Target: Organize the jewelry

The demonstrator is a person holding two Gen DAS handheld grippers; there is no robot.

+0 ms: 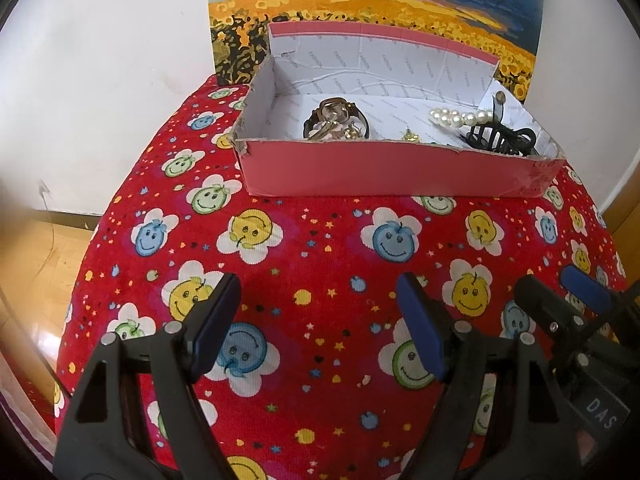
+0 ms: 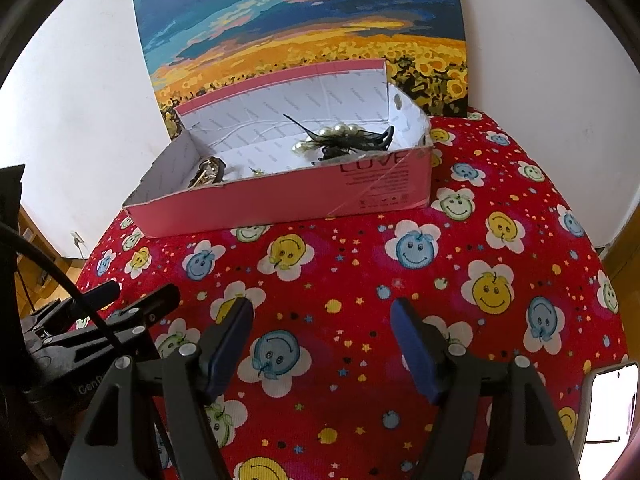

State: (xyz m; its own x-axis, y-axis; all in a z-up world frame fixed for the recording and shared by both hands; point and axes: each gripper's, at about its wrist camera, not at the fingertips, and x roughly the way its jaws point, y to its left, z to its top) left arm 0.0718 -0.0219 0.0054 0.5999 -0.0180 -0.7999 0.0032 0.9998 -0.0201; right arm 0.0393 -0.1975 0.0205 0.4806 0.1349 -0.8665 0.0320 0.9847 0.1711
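A pink cardboard box (image 1: 384, 170) (image 2: 280, 204) stands at the far side of the red smiley cloth. Inside lie a watch with a black strap (image 1: 334, 116) (image 2: 208, 172), small gold pieces (image 1: 412, 136), a pearl hair piece (image 1: 460, 117) (image 2: 340, 132) and a black hair clip (image 1: 500, 138) (image 2: 352, 142). My left gripper (image 1: 320, 328) is open and empty above the cloth, well short of the box. My right gripper (image 2: 322, 348) is open and empty too, also short of the box. Each gripper shows at the edge of the other's view.
The red cloth with smiley flowers (image 1: 320, 248) (image 2: 360, 272) covers a round table. A sunflower painting (image 1: 372, 4) (image 2: 304, 28) leans on the white wall behind the box. A white phone (image 2: 612, 400) lies at the cloth's right edge. Wooden floor (image 1: 36, 264) lies to the left.
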